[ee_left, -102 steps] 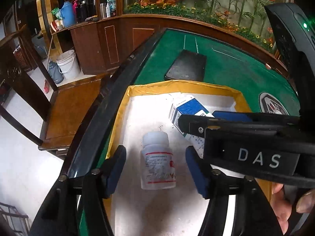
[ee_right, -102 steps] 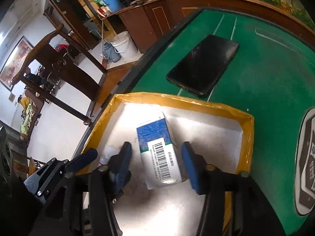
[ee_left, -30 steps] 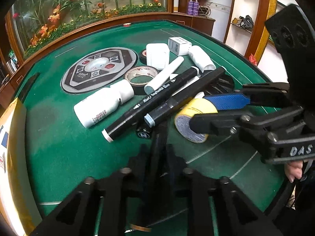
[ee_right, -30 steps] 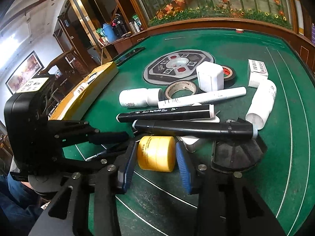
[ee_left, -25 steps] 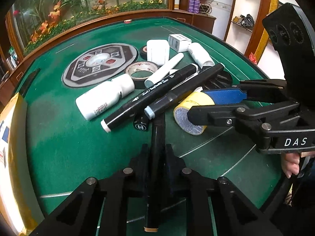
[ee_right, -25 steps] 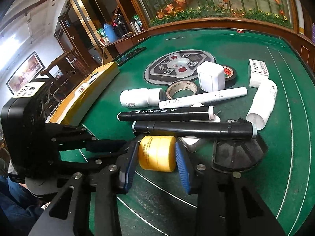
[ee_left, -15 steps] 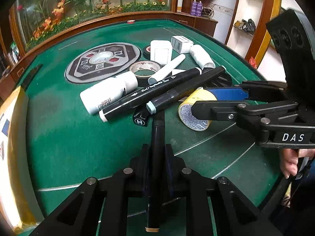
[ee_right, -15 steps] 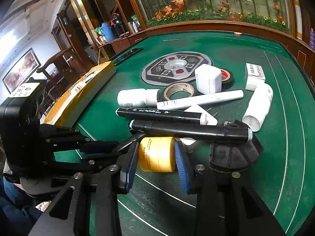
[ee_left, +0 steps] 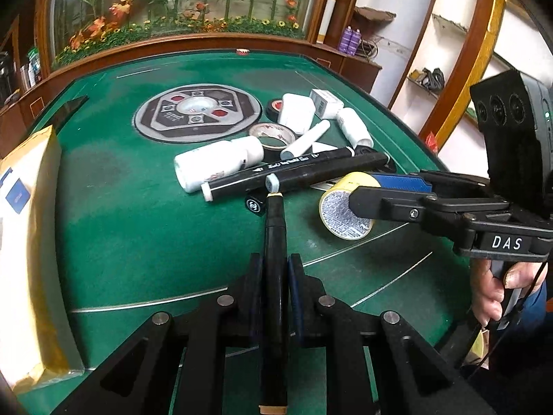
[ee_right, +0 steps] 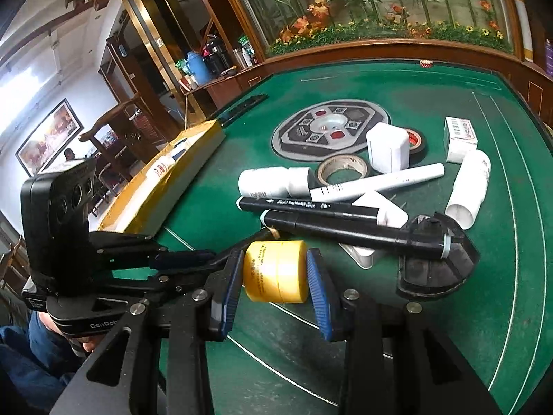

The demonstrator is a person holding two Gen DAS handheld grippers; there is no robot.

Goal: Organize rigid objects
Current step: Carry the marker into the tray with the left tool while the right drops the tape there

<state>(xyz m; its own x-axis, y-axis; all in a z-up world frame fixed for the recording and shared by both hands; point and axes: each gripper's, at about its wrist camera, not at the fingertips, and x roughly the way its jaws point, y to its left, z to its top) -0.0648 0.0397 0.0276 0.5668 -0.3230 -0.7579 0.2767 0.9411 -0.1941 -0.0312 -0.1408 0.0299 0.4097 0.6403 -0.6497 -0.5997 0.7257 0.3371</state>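
My left gripper is shut on a thin black pen that runs lengthwise between its pads, tip toward the pile. To its right, my right gripper has a small yellow jar lying on the green felt. In the right wrist view the blue pads press both sides of the yellow jar, so my right gripper is shut on it. My left gripper sits just left of the jar there.
Beyond the jar lies a pile: two black markers, a white bottle, a white marker, tape rolls, white boxes and a black fan-shaped piece. A yellow-edged tray stands at the left table edge.
Both grippers left the tray for the pile. Over the last second my left gripper drew back a little with the pen; the right one stayed on the yellow jar.
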